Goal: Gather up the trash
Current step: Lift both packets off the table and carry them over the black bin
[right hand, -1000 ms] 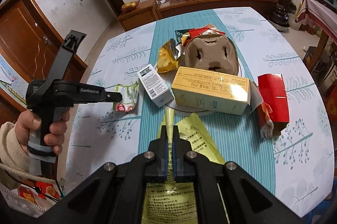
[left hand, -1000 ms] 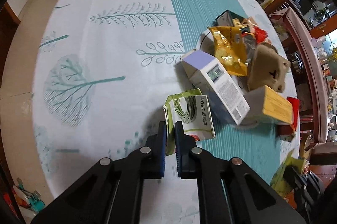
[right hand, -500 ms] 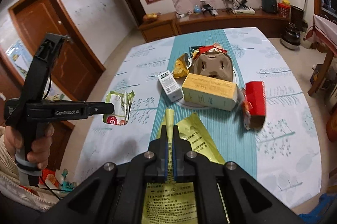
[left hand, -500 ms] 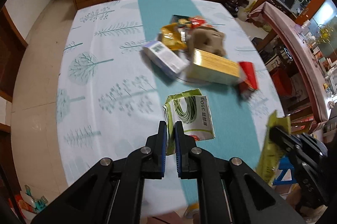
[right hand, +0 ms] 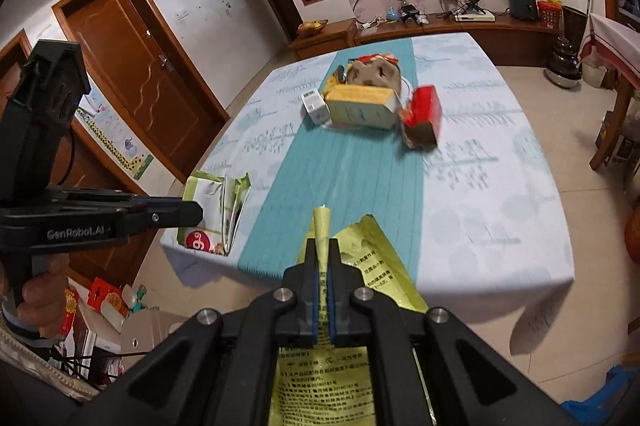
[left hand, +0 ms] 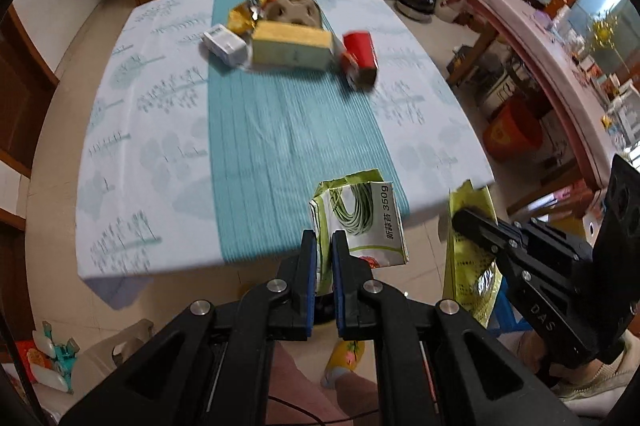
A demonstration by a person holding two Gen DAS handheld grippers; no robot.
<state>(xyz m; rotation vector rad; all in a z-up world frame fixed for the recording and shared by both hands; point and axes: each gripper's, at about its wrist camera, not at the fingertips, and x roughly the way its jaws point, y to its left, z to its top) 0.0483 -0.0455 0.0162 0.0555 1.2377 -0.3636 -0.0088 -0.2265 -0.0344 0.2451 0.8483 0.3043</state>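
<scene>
- Left wrist view: the left gripper [left hand: 324, 246] pinches a green-and-white 350g food packet [left hand: 360, 222], held above the near edge of the table [left hand: 160, 153]. At right, the right gripper [left hand: 464, 218] holds a yellow bag [left hand: 472, 266]. Far down the teal runner [left hand: 288, 129] lie a white box [left hand: 224, 43], a yellow box [left hand: 292, 45] and a red carton [left hand: 360, 53].
- Right wrist view: the right gripper [right hand: 323, 250] is clamped on the yellow bag [right hand: 360, 258]; the left gripper [right hand: 192, 214] holds the packet [right hand: 216, 214] at the table's corner.

Tabletop [left hand: 168, 153]: near half bare, passable across the teal runner [left hand: 288, 129].
Obstacles: clustered far centre — white box [left hand: 224, 43], yellow box [left hand: 292, 47], brown carton [left hand: 292, 10], red box [left hand: 360, 57], touching or nearly so.
</scene>
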